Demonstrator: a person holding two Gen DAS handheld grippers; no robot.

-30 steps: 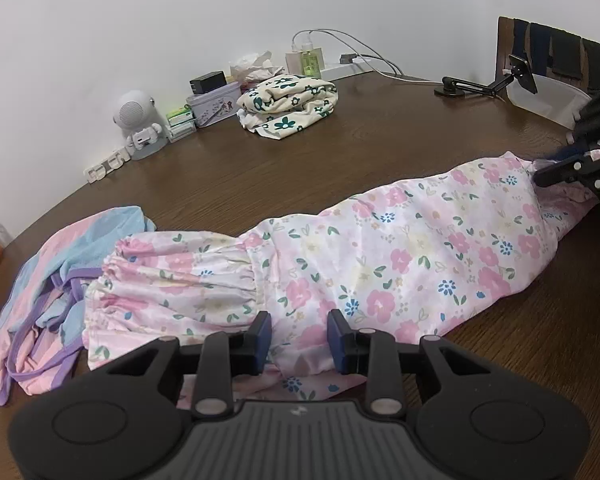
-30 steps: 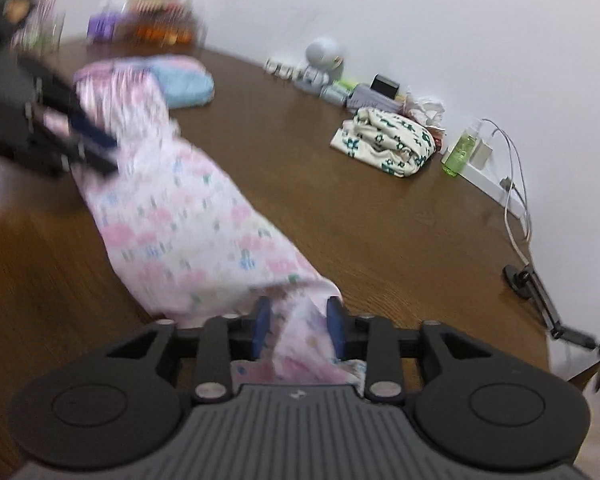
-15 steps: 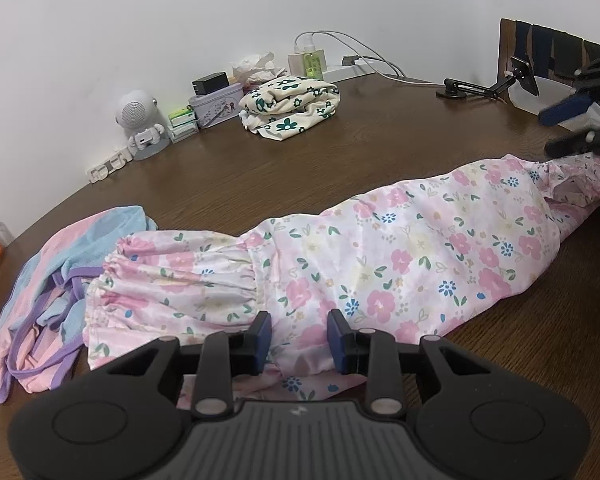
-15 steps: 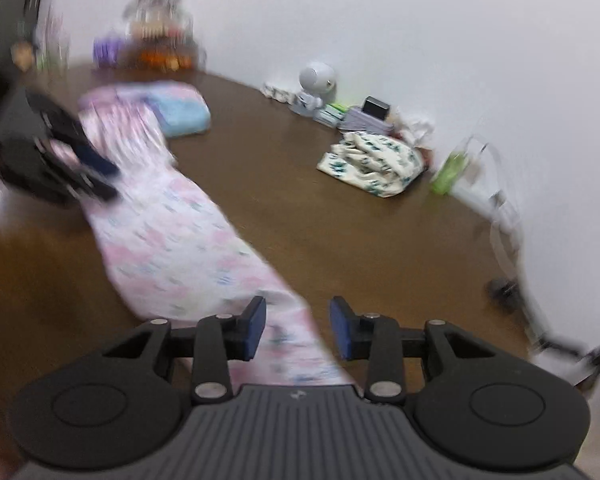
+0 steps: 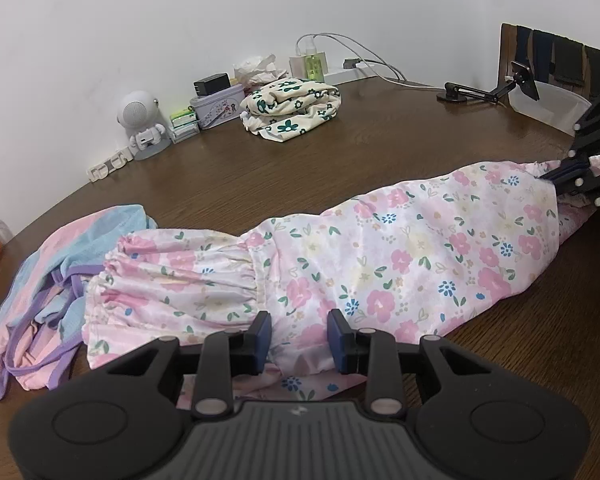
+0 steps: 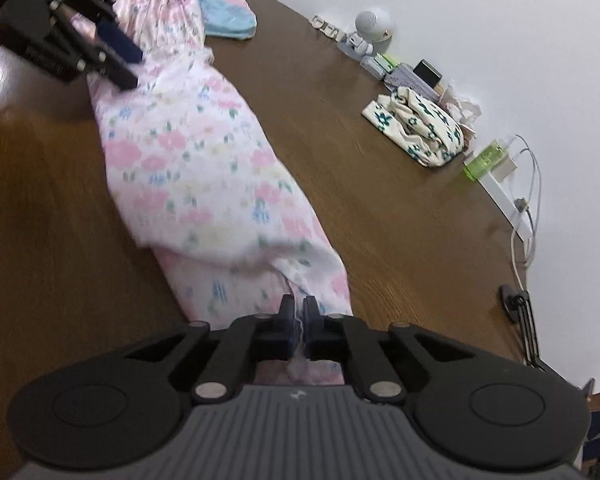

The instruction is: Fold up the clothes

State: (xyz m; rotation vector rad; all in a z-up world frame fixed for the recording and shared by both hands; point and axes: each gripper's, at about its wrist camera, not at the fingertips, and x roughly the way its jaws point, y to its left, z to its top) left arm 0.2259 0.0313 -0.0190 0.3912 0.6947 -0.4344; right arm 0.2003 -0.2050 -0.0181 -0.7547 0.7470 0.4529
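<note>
A pink floral garment lies stretched in a long strip across the brown wooden table; it also shows in the right wrist view. My left gripper is open, its fingers either side of the garment's near edge by the gathered end. My right gripper is shut on the garment's other end, with cloth pinched between the pads. It shows in the left wrist view at the far right. The left gripper shows at the top left of the right wrist view.
A pink and blue striped garment lies beside the gathered end. A folded cream floral garment sits at the back by a tin, a small white robot figure, a power strip with cables and a phone stand.
My right gripper was lifted and open half a second ago; it has come back down and shut on the garment's end. My left gripper has stayed in place, open.
</note>
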